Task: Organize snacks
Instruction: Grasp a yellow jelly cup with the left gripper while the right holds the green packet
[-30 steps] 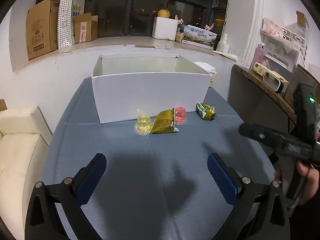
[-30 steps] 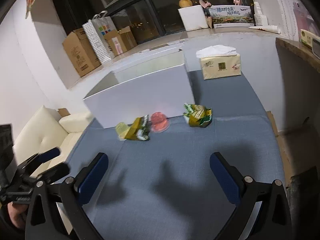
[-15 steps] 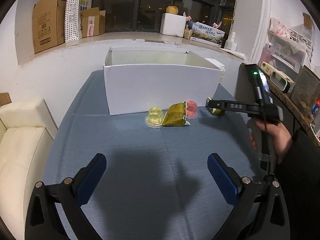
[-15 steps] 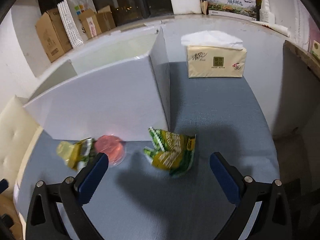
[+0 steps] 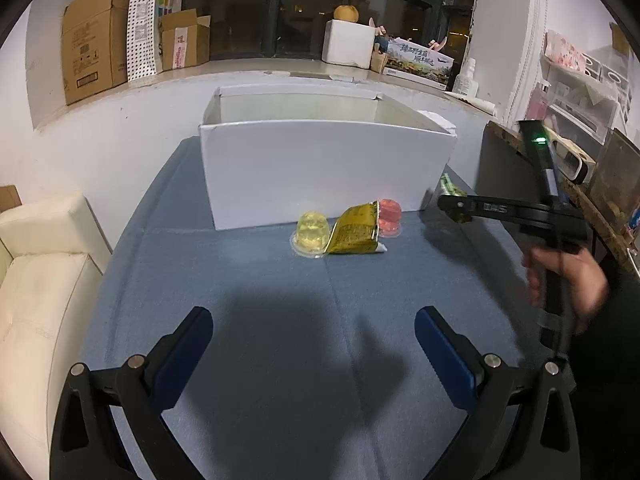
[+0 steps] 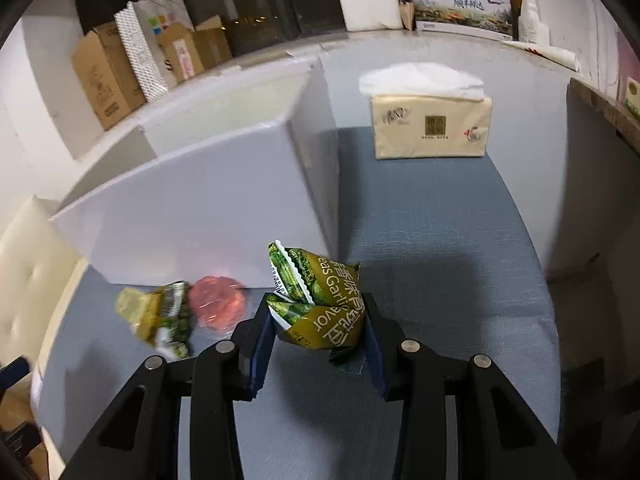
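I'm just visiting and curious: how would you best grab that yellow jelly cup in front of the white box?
Probably by the domed sides of the yellow jelly cup, coming from above and the near side with fingers either side. It sits on its wide flat rim, and the yellow snack packet crowds its right, so tilt in carefully.

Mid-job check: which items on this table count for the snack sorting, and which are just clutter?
For the job:
- green pea packet, between the closing right gripper pads
- yellow packet
- yellow jelly cup
- red jelly cup
- white box

Lying about:
- tissue pack
- cardboard boxes on the sill
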`<state>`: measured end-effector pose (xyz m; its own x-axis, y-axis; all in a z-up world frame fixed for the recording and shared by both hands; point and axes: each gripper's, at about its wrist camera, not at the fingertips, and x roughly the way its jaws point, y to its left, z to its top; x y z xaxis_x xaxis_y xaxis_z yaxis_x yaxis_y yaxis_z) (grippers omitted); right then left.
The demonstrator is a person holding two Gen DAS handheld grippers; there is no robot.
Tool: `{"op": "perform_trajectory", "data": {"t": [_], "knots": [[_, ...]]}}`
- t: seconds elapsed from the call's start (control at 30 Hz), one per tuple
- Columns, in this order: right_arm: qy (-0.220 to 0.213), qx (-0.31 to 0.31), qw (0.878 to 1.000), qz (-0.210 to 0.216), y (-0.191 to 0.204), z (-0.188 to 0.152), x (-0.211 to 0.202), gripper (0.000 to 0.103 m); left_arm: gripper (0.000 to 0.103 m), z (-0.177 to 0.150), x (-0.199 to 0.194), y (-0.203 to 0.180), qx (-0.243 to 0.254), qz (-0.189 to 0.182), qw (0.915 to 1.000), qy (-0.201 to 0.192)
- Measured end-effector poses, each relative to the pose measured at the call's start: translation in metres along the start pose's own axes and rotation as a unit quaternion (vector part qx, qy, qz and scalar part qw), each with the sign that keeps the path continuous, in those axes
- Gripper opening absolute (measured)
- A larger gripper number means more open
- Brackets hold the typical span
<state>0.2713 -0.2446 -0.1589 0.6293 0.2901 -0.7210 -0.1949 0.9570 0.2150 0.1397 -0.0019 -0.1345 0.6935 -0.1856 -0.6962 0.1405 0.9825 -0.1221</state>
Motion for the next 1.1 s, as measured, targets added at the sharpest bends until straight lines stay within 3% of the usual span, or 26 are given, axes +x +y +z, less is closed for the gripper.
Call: {"op": "perform_trajectory", "data": {"t": [0.4,0.7,0.77,0.8,0.9,0.93,0.97,1.1], "knots": [[-0.051,0.019,0.996,0.069,0.024,-0.054,-0.096,0.044,0.103,0.04,0.067,-0.011,0.031,0.025,0.999,0.018],[-0.068,0.025,0.995,0.07,0.026,-0.074,-0.127,0.044,0.103,0.058,0.113,0.011,-0.014,0.047,0.9982,0.035],[-0.066,0.024,0.995,0.071,0.026,-0.075,-0.126,0.044,0.093,0.058,0.121,0.012,-0.017,0.046,0.998,0.039],[-0.066,0.023,0.995,0.072,0.027,-0.075,-0.126,0.044,0.08,0.058,0.124,0.011,-0.017,0.045,0.9979,0.043],[-0.063,0.021,0.995,0.072,0.028,-0.076,-0.124,0.044,0.059,0.057,0.132,0.012,-0.016,0.031,0.9979,0.055],[-0.063,0.02,0.995,0.072,0.029,-0.077,-0.124,0.044,0.043,0.057,0.135,0.013,-0.017,0.024,0.9978,0.059],[-0.062,0.019,0.995,0.072,0.03,-0.077,-0.123,0.044,0.038,0.056,0.137,0.016,-0.022,0.012,0.9978,0.062],[-0.061,0.016,0.995,0.073,0.031,-0.077,-0.121,0.044,0.037,0.054,0.127,0.018,-0.02,0.003,0.9988,0.045]]}}
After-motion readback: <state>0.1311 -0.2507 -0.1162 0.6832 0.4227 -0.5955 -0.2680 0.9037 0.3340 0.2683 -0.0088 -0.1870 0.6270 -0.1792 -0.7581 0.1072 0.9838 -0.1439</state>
